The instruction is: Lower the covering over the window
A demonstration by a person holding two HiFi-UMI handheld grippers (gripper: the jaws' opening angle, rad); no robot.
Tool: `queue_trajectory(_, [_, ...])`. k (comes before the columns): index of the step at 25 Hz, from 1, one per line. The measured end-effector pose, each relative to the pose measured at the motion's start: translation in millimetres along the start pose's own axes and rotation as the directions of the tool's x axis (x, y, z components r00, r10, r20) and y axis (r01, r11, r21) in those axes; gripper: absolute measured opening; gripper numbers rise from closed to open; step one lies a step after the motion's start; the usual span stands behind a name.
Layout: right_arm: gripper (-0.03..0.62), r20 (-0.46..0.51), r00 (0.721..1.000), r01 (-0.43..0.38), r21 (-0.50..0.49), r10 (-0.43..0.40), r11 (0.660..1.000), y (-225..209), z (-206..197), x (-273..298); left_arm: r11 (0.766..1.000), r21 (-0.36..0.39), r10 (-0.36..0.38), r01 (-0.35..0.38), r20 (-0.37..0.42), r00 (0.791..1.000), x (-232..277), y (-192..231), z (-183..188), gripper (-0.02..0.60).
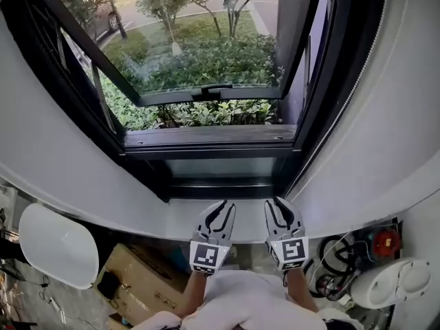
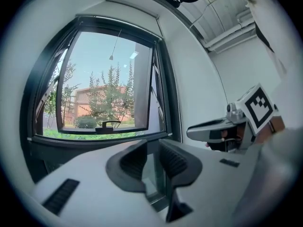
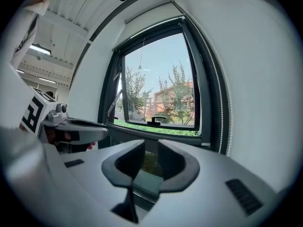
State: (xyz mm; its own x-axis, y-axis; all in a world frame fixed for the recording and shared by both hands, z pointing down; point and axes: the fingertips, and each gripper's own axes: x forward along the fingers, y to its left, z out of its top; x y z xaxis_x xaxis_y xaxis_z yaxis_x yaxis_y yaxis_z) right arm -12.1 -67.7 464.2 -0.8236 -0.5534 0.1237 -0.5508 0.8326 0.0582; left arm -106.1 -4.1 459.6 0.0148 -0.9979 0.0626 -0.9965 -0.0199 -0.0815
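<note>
The window (image 1: 206,67) has a dark frame, and its sash (image 1: 213,93) stands pushed outward, its handle at the lower edge. The covering is rolled up along the top of the recess (image 3: 151,12), so the glass is bare. A bead chain (image 3: 222,112) hangs along the right side of the frame. My left gripper (image 1: 221,206) and right gripper (image 1: 278,203) are side by side just over the white sill (image 1: 172,222), pointing at the window. Both are open with nothing between their jaws. Through each gap, left gripper (image 2: 152,161) and right gripper (image 3: 150,163), I see only the frame.
Curved white walls (image 1: 55,157) flank the recess. Below the sill on the floor are a cardboard box (image 1: 137,280), a white oval object (image 1: 58,246), coiled cables with a red part (image 1: 385,243) and a white device (image 1: 392,284). Trees and shrubs lie outside.
</note>
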Motion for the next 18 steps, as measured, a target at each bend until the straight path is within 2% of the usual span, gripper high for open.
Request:
queue_trajectory(7, [0.080,-0.024,0.997,0.079,-0.002,-0.079,0.997,-13,2,29,0.997,-0.008,-0.081,0.082,0.009,0.997,36,22,-1,0.081])
queue_trajectory(10, [0.080,-0.032,0.992,0.119,-0.002,-0.119,0.993,-20,2,38,0.993,0.003,-0.118,0.118,0.036,0.992,52,29,2,0.081])
queue_trajectory(14, [0.080,-0.044,0.983,0.180,-0.004,-0.180,0.984,-31,2,45,0.984,-0.009,-0.179,0.179,0.029,0.983,72,32,1,0.081])
queue_trajectory(18, [0.080,-0.044,0.967,0.252,-0.008,-0.252,0.968,-45,4,48,0.967,0.003,-0.253,0.254,0.046,0.966,94,27,5,0.081])
